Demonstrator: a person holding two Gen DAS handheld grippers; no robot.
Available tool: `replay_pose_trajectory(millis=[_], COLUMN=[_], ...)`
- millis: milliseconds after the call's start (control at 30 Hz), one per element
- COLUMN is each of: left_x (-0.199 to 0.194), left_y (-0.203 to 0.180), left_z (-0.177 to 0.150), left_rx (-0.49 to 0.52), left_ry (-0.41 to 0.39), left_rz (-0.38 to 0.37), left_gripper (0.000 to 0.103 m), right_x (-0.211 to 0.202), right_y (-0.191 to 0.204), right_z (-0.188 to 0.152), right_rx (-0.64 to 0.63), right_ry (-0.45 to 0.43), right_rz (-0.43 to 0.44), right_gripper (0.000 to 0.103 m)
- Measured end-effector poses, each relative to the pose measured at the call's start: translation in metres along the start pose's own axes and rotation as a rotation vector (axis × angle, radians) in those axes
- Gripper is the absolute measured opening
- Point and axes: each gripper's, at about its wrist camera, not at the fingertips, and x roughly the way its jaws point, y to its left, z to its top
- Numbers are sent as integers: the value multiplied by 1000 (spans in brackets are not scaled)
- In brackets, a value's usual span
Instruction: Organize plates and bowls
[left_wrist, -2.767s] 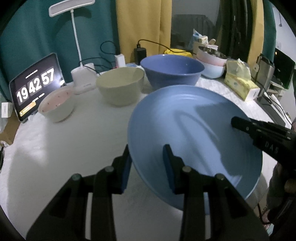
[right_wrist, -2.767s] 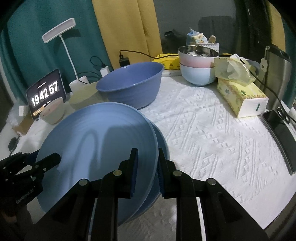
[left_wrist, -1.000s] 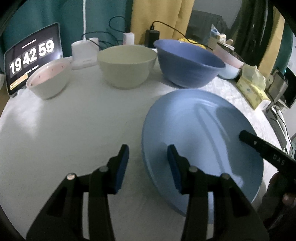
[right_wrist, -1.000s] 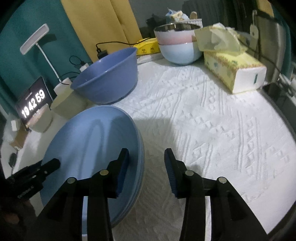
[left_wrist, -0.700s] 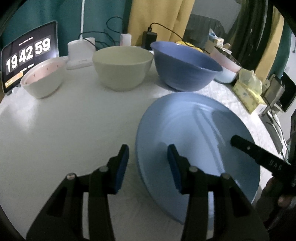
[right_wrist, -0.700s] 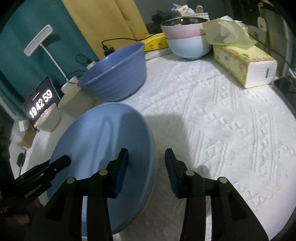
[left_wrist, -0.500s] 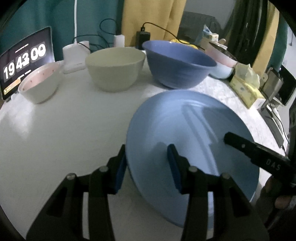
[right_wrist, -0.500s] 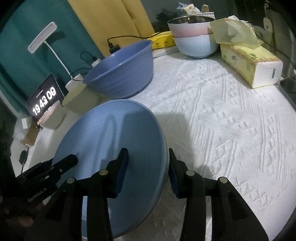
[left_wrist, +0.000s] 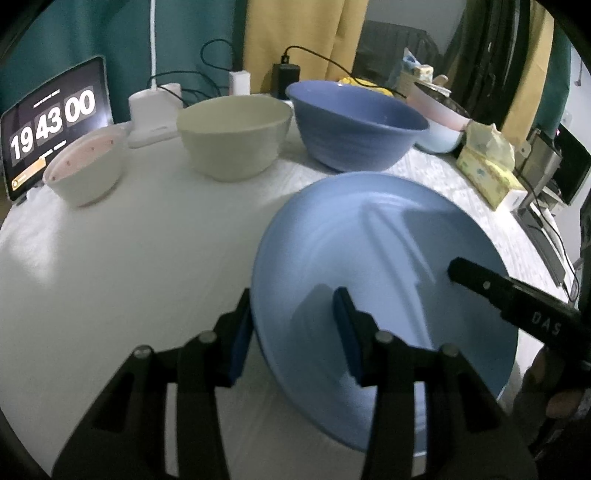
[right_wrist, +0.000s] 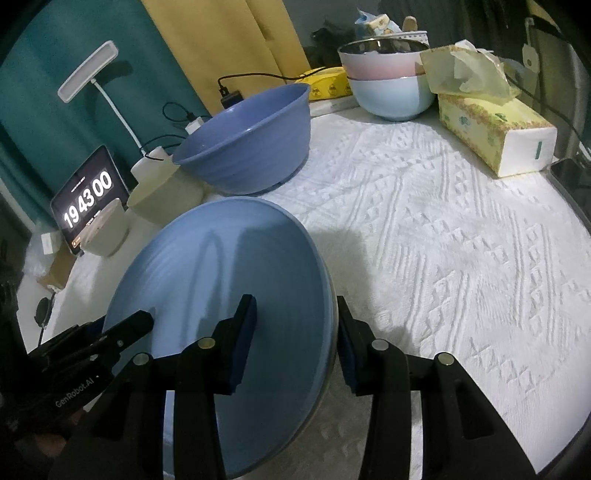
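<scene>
wall: teal curtain (right_wrist: 44, 55) | yellow curtain (right_wrist: 221, 44) | desk lamp (right_wrist: 88, 71) | table (right_wrist: 461, 258)

The plate (left_wrist: 388, 258) is pale blue; the big bowl (left_wrist: 354, 125) a deeper blue, the middle bowl (left_wrist: 232, 136) cream, the small bowl (left_wrist: 86, 170) white, pink inside with red dots. The table (right_wrist: 461, 240) cloth is white with raised diamonds. The tissue box (right_wrist: 495, 129) is yellow, floral-printed.

Two wrist fisheyes, angled down, close over opposite rims of the blue plate (left_wrist: 388, 258); both share the blue bowl (right_wrist: 251, 147)
</scene>
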Motion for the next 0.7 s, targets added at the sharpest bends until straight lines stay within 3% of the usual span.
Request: replay_pose_trajectory(millis=[700], left_x=[-38], left_y=[48], left_z=[-16], left_rx=[-70], left_ry=[-58], left_rz=[13], left_gripper=[43], right_x=[-8], right_y=[65], right_z=[-6], right_rx=[-90], right_ry=[-14], right_rz=[3], right_gripper=[44])
